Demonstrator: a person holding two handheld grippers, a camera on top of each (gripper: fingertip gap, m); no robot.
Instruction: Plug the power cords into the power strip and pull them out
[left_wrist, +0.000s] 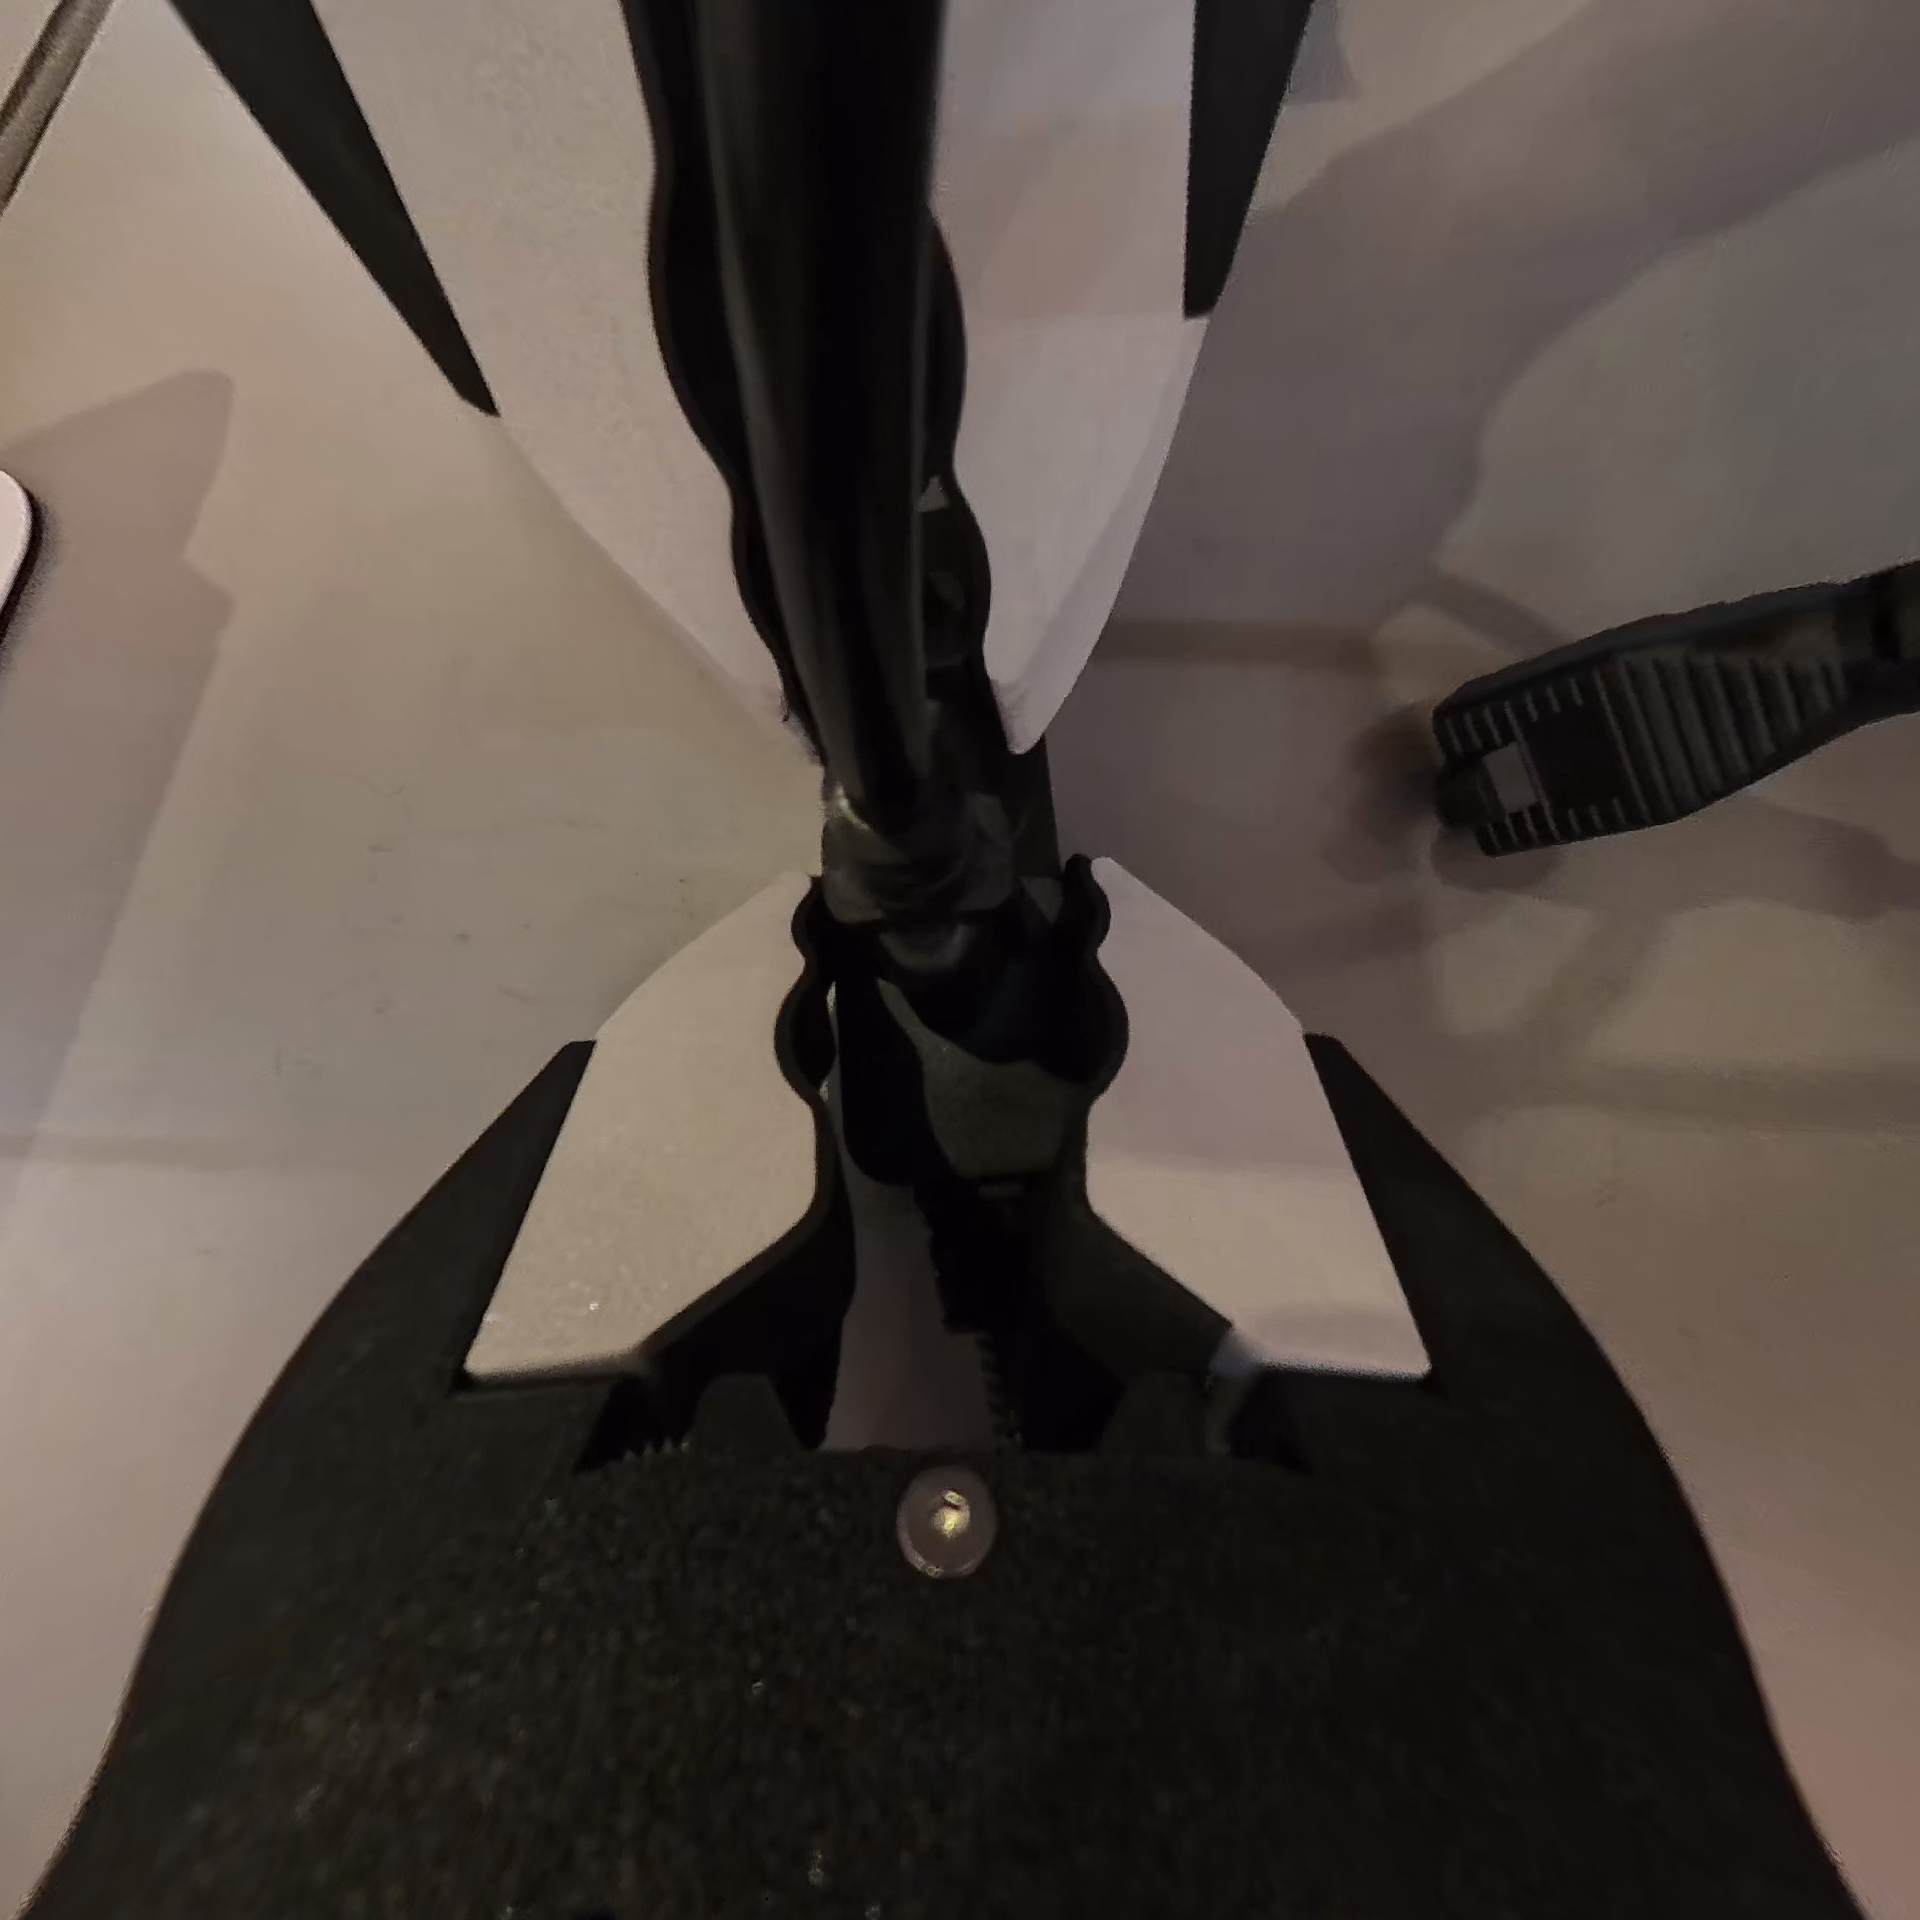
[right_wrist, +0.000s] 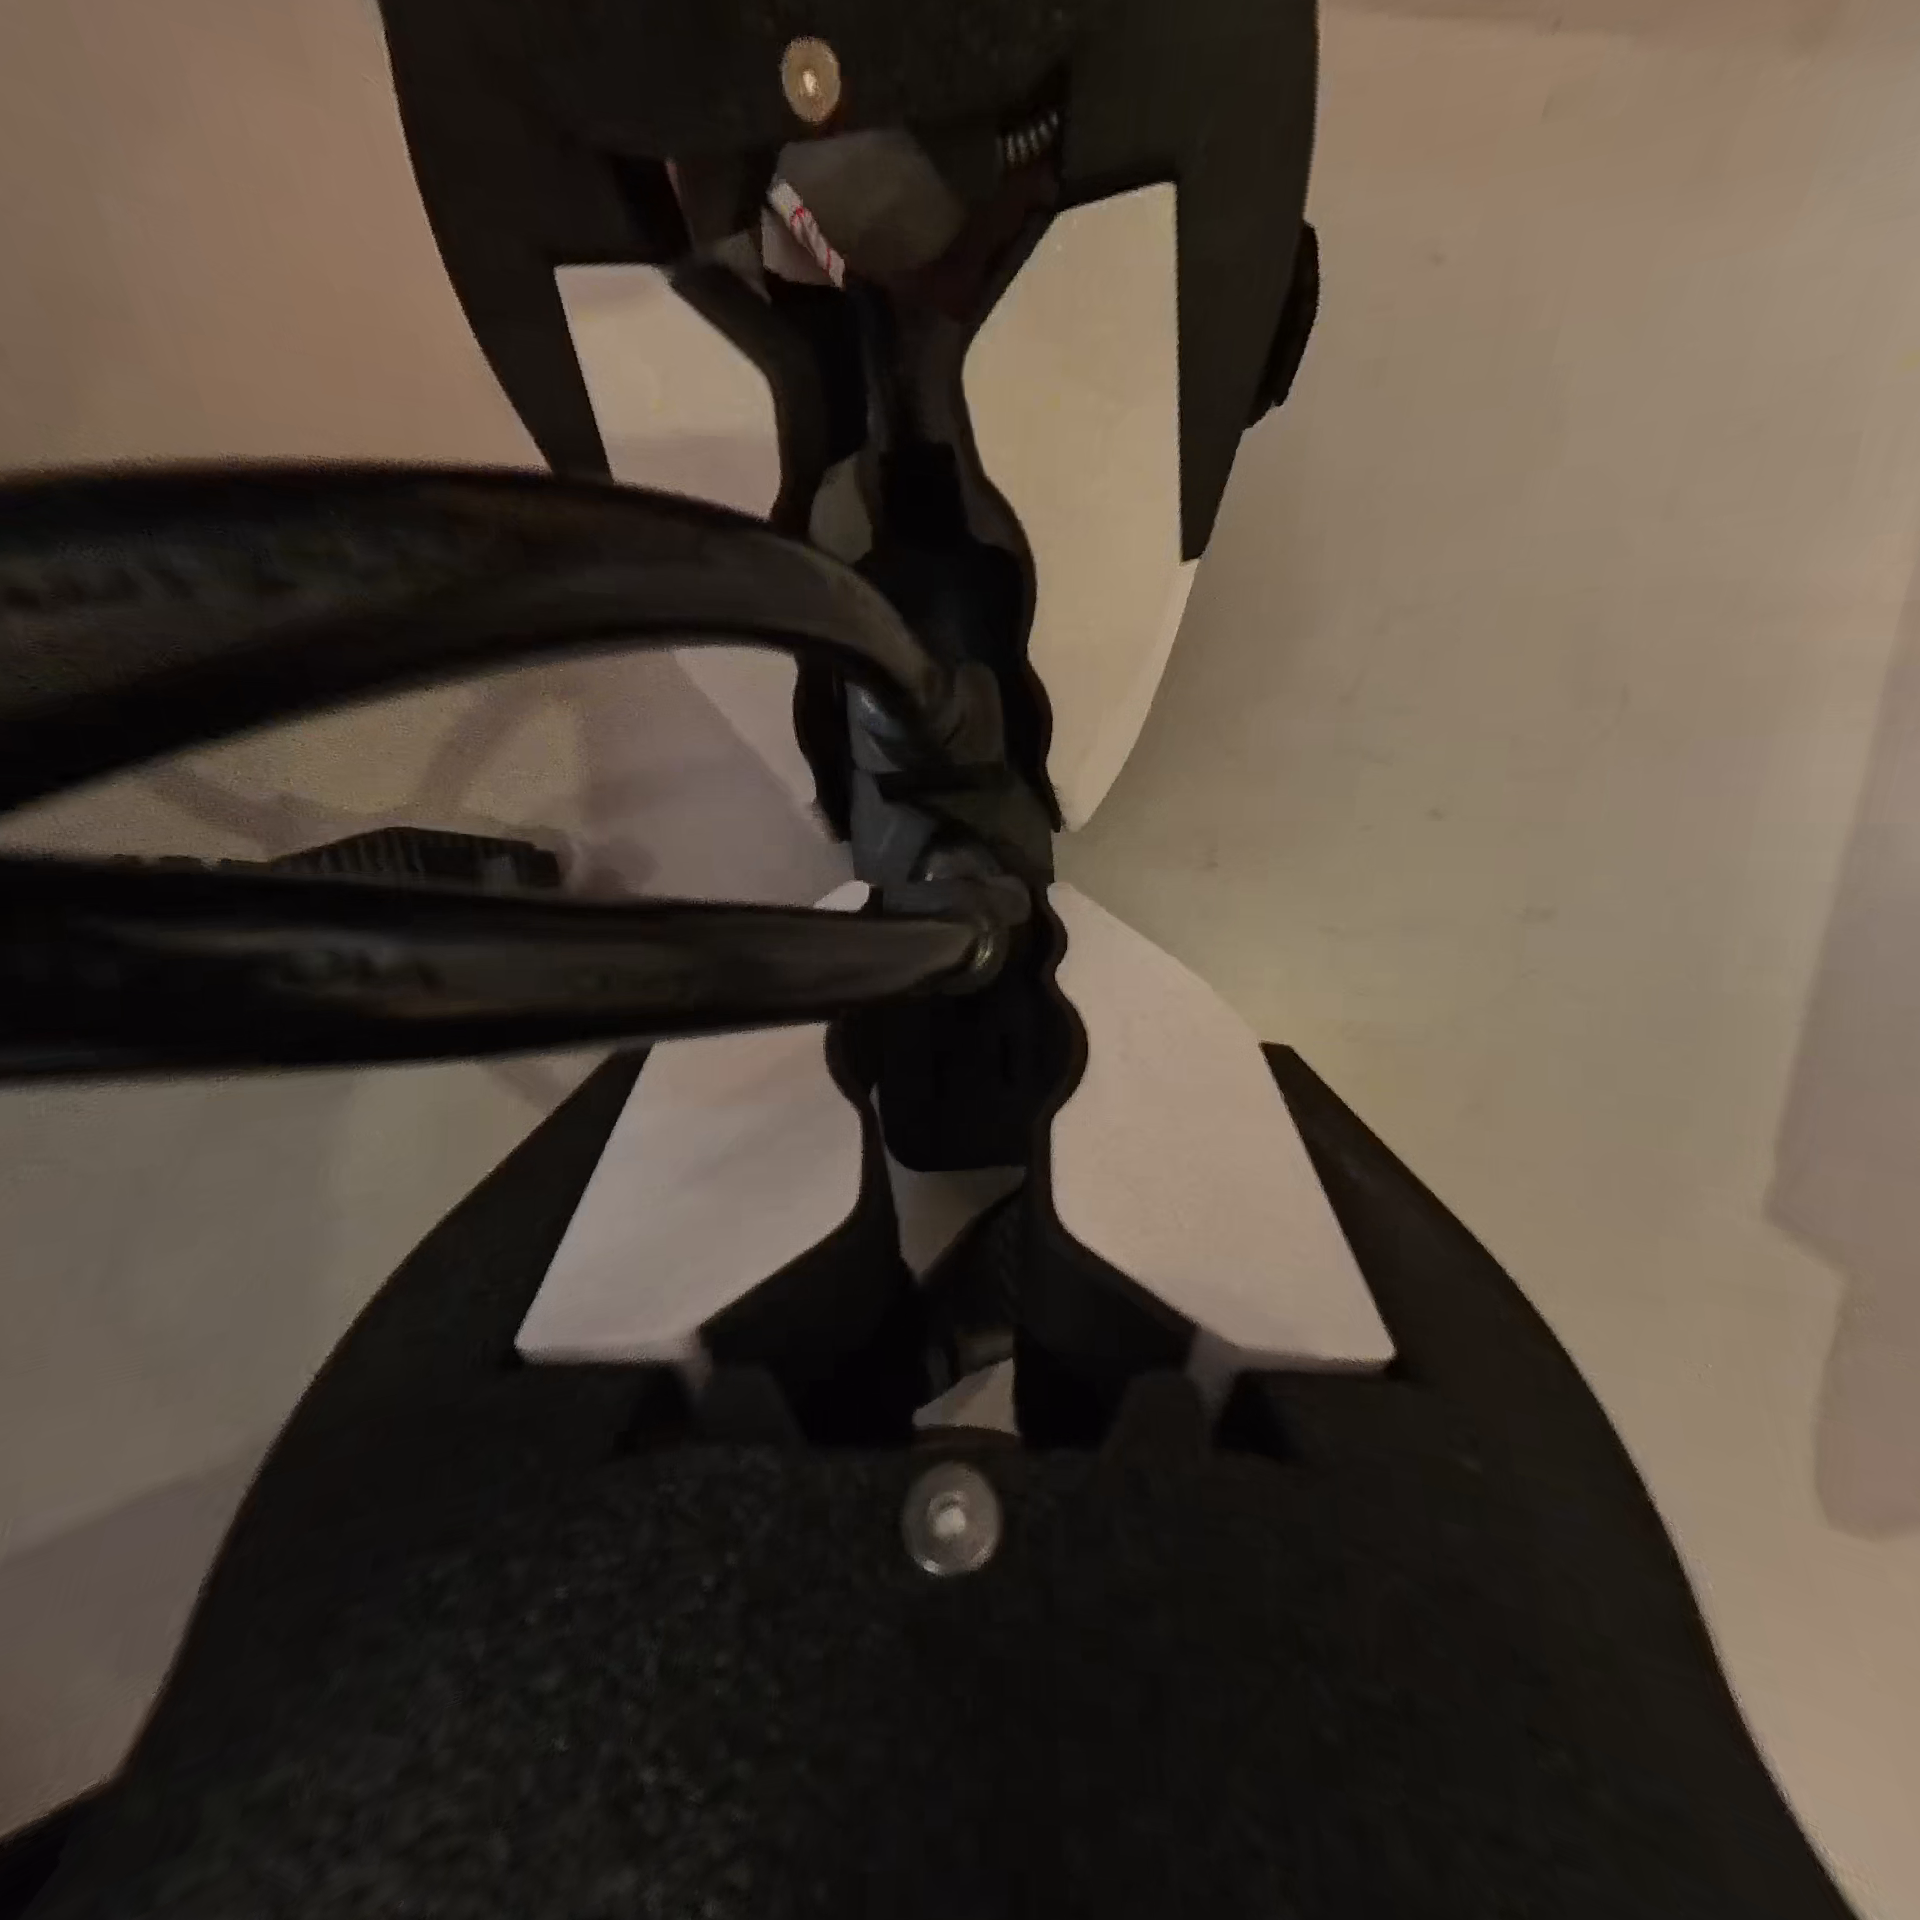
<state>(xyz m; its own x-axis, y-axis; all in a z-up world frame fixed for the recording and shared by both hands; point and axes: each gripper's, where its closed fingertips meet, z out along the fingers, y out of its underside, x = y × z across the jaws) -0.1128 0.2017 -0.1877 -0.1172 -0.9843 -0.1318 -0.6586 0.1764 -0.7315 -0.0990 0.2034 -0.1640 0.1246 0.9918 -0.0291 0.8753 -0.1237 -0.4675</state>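
My left gripper is shut on a bundle of black power cord bound with dark tape. My right gripper faces it tip to tip and is shut on the same taped bundle. Each gripper shows in the other's view: the right gripper at the top of the left wrist view, the left gripper at the top of the right wrist view. Two cord loops sweep off to the left. A black ribbed plug lies on the table, also seen behind the loops. The power strip's sockets are out of view.
The pale table top lies under both grippers. A white rounded object shows at the far left edge of the left wrist view. Soft shadows fall on the table at the right. Left and right tips are no more than a few centimetres apart. Left tips and right tips are each some 25 cm from the white rounded object.
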